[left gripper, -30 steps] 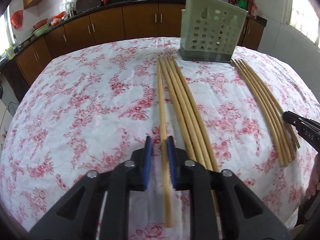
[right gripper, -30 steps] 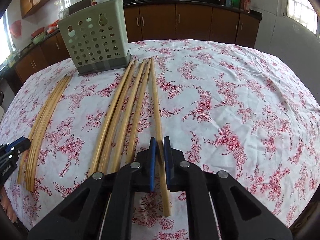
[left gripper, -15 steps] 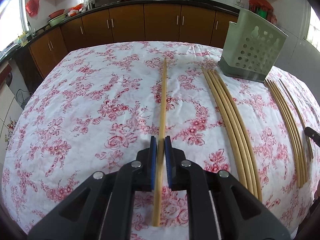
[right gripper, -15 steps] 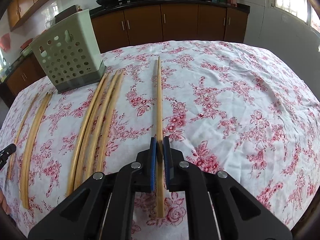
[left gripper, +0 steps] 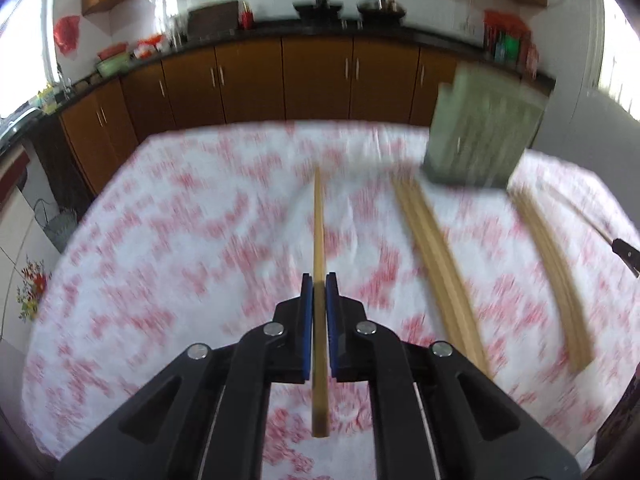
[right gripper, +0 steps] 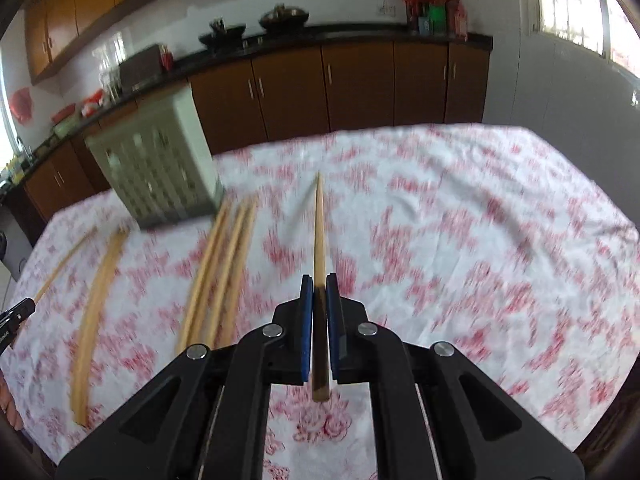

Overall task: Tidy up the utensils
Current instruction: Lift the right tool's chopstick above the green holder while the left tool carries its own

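1. The left gripper (left gripper: 319, 292) pinches one chopstick (left gripper: 319, 236) in its fingers, lifted left of the holder (left gripper: 480, 136).
2. The right gripper (right gripper: 319, 294) pinches another chopstick (right gripper: 319, 232), right of the holder.
3. Two bundles (left gripper: 440, 272) lie on the desk (left gripper: 160, 280); most sorting is left.
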`<state>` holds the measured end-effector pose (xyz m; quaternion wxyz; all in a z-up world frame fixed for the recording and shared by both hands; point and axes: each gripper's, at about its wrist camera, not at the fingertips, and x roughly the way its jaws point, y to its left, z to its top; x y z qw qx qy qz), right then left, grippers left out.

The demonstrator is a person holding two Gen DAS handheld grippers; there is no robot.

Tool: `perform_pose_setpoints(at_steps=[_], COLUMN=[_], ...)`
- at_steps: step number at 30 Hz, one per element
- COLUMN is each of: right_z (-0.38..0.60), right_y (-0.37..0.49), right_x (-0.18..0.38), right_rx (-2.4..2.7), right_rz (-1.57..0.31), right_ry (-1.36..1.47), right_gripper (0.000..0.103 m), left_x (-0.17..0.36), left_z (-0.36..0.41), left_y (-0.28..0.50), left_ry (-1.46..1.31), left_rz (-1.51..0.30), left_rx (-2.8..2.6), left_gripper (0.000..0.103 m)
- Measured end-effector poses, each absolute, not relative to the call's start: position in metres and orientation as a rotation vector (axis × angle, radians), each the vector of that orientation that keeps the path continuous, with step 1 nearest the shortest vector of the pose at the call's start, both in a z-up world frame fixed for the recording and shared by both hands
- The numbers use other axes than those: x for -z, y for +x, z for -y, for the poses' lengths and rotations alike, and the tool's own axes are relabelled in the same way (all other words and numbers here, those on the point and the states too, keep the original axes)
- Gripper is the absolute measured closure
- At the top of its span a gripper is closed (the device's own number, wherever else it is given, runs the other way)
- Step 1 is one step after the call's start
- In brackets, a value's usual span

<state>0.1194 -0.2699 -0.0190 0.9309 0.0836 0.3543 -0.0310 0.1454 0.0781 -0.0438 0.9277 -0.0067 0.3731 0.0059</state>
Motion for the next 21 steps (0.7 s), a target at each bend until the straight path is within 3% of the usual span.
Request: perform_pose_setpoints(at_steps=[6,21], right_z=[0.278,0.258], right_y=[0.125,0.155], right_x=[-0.045,-0.152], right_rx=[0.058,-0.021], right_rz=[-0.559,-0.32], right_ry=[0.174,0.155], right_gripper=[0.095,0.095], left_x=[-0.03,-0.133], left_z=[-0.09,-0.072], left_y=[0.152,0.189], left_ry=[-0.059,-0.046], left_rz=[-0.576,-0.398], left_rx=[-0.03,0.008], left_gripper=[0.095,0.095])
